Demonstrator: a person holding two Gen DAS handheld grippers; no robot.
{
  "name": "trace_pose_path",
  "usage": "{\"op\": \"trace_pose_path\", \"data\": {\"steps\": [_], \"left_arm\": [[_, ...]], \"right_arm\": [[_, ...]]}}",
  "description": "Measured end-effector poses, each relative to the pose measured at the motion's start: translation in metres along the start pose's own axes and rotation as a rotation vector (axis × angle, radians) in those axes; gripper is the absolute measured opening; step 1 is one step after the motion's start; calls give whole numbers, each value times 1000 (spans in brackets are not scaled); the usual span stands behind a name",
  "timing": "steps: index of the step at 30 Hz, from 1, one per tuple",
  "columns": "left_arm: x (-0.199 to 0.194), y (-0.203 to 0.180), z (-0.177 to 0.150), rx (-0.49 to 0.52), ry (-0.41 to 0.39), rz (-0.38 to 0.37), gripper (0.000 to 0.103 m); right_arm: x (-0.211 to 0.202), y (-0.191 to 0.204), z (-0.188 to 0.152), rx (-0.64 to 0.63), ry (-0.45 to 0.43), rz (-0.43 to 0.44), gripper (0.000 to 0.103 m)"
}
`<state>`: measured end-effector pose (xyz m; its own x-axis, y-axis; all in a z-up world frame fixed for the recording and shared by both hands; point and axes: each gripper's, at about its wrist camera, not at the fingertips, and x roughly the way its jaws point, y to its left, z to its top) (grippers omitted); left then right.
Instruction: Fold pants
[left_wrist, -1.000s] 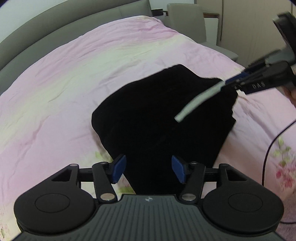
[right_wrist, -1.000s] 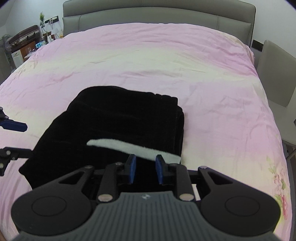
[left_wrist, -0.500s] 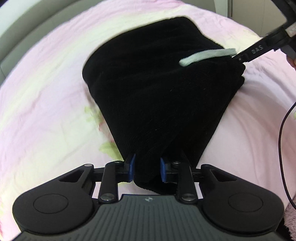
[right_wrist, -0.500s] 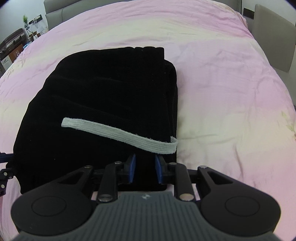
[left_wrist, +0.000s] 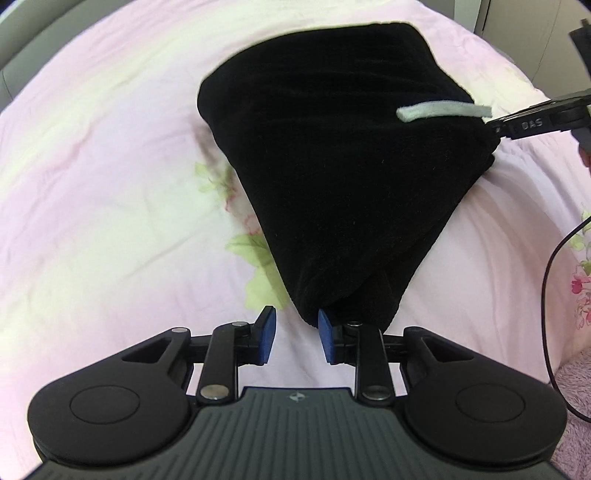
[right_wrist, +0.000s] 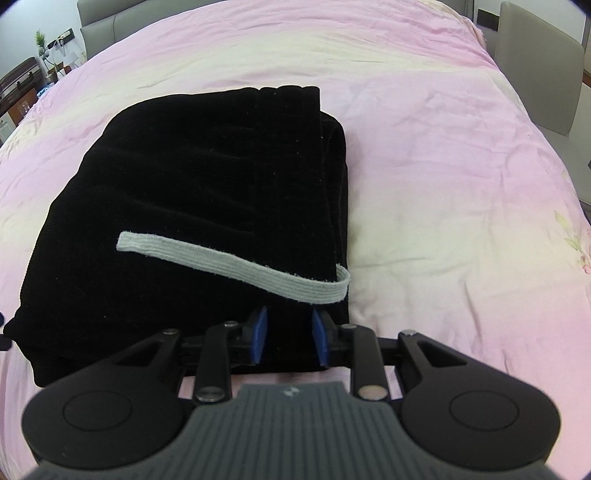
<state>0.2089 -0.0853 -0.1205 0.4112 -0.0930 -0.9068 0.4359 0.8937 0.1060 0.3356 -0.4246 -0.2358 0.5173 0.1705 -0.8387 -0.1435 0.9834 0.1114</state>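
Left wrist view is showing "DAS" lettering on the right gripper (left_wrist: 532, 123) at right, clamping folded black pants (left_wrist: 332, 166) lying centre-frame on pink floral bedding (left_wrist: 110, 184), while the left gripper (left_wrist: 293, 334) is opening, empty.

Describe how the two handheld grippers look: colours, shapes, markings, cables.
Both the left gripper and right gripper are matte black, with blue finger pads, round side discs, silver pivot pins and a ribbed grey body. A thin black cable trails alongside.

Pants' (right_wrist: 207, 192) near edge behind right tongs (right_wrist: 287, 334); chair (right_wrist: 539, 66) cropped.
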Motion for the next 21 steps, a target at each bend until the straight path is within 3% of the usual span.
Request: {"op": "trace_pose_path", "data": {"steps": [2, 8, 12, 13, 15, 19, 21], "left_arm": [[-13, 2, 5, 2, -28, 4, 42], [-48, 8, 30, 0, -147, 3, 64], [-50, 18, 55, -51, -218, -3, 75], [-47, 24, 61, -80, -232, -18, 78], [-34, 42, 74, -167, -242, -76, 85], [10, 86, 89, -386, -226, -243, 86], [35, 106, 90, -491, -204, -285, 86]], "right_arm": [[-2, 4, 4, -10, 8, -8, 23], [-24, 8, 17, -6, 14, 10, 43], [-39, -4, 35, 40, -34, 76, 75], [-39, -11, 40, 67, -39, 97, 82], [-31, -26, 48, 128, -31, 133, 84], [3, -60, 59, 298, 45, 252, 85], [24, -72, 61, 358, 71, 292, 85]]}}
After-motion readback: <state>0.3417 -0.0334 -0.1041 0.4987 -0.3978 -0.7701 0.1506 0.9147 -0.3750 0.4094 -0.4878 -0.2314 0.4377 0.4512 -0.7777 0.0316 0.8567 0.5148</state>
